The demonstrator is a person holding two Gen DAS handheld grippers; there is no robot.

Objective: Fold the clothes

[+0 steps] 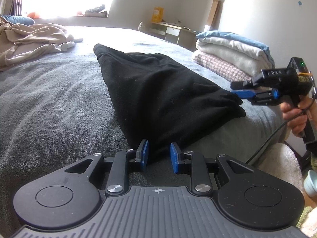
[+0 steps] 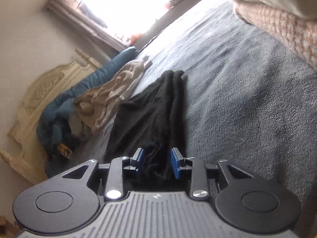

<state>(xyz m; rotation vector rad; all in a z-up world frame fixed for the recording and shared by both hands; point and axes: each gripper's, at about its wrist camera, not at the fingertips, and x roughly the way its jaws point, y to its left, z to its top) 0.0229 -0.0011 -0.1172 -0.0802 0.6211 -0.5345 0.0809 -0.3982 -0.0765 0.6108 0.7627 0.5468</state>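
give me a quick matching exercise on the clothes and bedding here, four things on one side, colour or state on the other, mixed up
Things:
1. garment in front of the left tool
2. clothes near the window
3. stack at the bed's edge
4. bedcover

Descriptions:
A. grey, spread under everything
B. black, laid out long
C. beige, crumpled and unfolded
D. folded, blue on top, white in the middle, pink knit at the bottom

Pairs: 1-B, 2-C, 3-D, 4-A

We read "DAS" in pale letters on the right gripper (image 1: 236,90), on its black body behind the jaws; nothing else is legible to us.
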